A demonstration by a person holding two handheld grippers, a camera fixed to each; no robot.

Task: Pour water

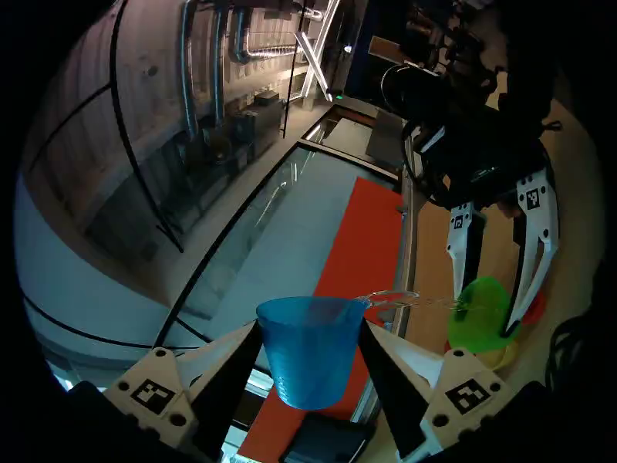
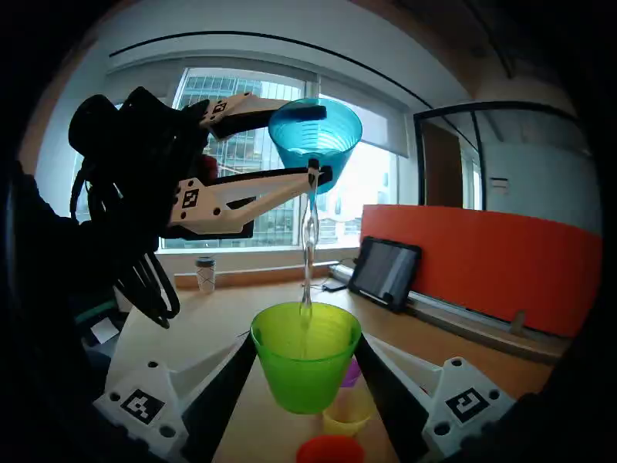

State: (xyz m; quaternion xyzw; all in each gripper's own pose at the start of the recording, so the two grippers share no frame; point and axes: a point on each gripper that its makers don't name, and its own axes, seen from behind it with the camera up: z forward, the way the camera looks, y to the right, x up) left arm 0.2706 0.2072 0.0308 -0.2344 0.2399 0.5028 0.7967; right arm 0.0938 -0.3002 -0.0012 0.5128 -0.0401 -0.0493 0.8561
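Pouring underway: left gripper (image 1: 310, 328) clamping tilted blue cup (image 1: 308, 370), water stream (image 2: 308, 239) falling into green cup (image 2: 305, 378) clenched by right gripper (image 2: 306, 339) above desk (image 2: 231, 309). Next probably needing: watching level, righting blue cup.
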